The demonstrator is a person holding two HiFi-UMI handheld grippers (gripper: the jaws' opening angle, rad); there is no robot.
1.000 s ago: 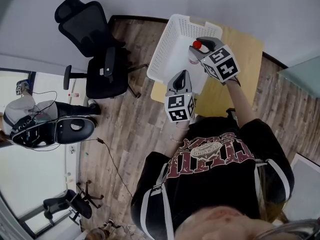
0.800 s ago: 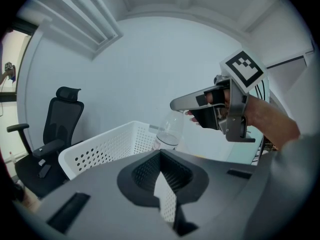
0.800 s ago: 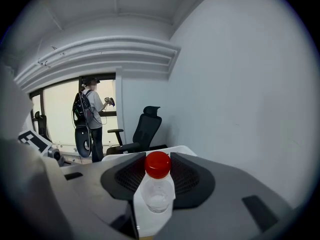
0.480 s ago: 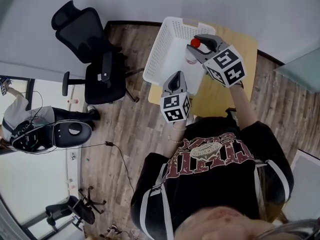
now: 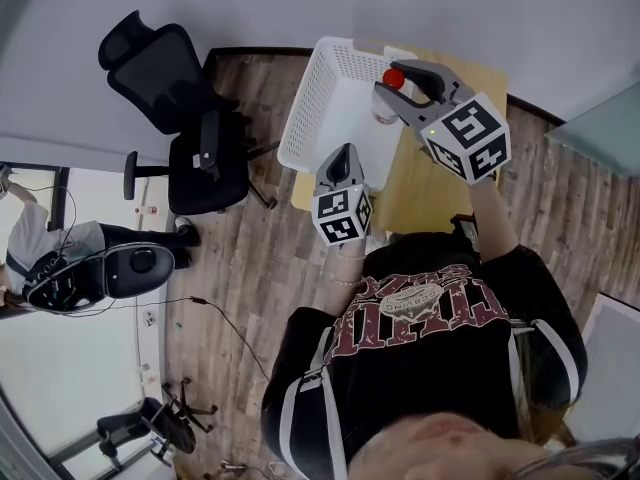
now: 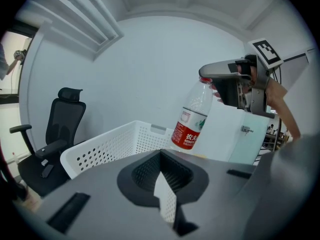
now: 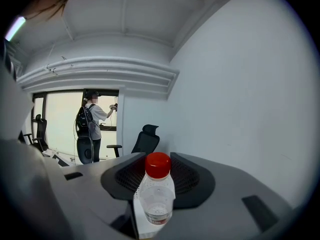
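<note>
At far left, an office chair [image 5: 195,138] stands on the wooden floor. Next comes a white basket [image 5: 303,108] on the yellow surface [image 5: 415,188]. My left hand-held gripper [image 5: 341,156] hovers at its near rim, jaws together and empty. My right hand-held gripper [image 5: 398,86] clamps a red-capped water bottle [image 6: 192,129], held in the air above the basket and not set down.

Black office chair [image 5: 208,166], wood-plank floor [image 5: 260,268], light wooden table [image 5: 415,196], distant person with backpack [image 7: 91,119]
</note>
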